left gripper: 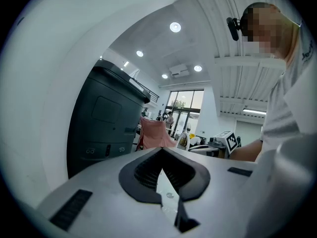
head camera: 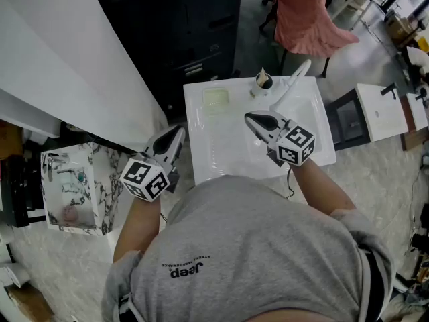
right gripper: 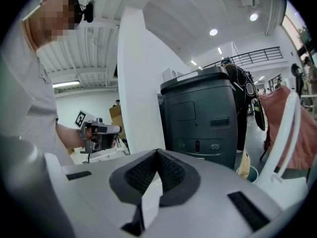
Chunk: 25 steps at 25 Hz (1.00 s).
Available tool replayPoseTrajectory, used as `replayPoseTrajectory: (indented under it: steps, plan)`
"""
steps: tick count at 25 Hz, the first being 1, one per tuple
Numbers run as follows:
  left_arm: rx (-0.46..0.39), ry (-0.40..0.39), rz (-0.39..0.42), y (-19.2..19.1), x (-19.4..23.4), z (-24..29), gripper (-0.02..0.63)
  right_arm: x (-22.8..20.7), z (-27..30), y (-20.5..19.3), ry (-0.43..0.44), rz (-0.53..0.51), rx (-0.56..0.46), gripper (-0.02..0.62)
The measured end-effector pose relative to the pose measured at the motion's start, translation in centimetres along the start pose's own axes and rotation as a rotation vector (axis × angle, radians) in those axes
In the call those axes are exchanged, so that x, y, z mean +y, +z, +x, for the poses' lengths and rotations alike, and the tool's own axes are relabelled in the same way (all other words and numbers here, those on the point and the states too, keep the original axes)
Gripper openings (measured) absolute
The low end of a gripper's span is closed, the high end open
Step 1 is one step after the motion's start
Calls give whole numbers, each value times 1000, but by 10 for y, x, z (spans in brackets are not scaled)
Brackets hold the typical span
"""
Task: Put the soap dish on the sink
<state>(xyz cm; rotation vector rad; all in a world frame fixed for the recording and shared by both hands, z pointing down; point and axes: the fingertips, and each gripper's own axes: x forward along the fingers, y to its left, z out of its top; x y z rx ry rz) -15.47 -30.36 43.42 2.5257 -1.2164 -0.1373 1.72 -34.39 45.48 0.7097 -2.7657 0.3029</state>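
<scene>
A: Item one, soap dish [head camera: 216,99]. Location?

B: On the sink [head camera: 201,154], far-left corner of its flat rim, left of the faucet [head camera: 291,86]. Pale and shallow. It sits flat, and nothing touches it.

A: Long axis?

B: Close to square from the head view. If either way is longer, it is near to far, along the sink's left edge. I would not press that.

A: Item two, left claw [head camera: 178,133].

B: Pressed together with nothing between the pads; its own view [left gripper: 161,153] shows them meeting. It hangs just outside the sink's left edge, at the near end. The dish lies farther off and slightly to its right.

A: Item three, right claw [head camera: 251,117].

B: Also pressed together and empty, as its own view [right gripper: 157,155] shows. It hangs over the basin. The dish lies to its left and a little farther off.

A: Which one is nearer the dish?

B: There is little in it. The right claw's tip looks somewhat closer, and it points leftward, roughly toward the dish. The left claw points along the sink's edge, with the dish ahead of it.

A: Status?

B: The dish is already on the sink and apart from both claws. I judge the placing done, with no grasp called for.
</scene>
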Motion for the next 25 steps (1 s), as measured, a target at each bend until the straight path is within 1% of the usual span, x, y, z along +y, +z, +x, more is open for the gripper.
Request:
replayPoseTrajectory:
  steps: [5, 25]
  plan:
    - [-3, -1, 1, 1, 1, 1, 14, -3, 0, -1, -19, -14, 13, 67]
    - [4, -2, 16, 0, 0, -3, 14, 0, 2, 0, -8, -37, 19, 67]
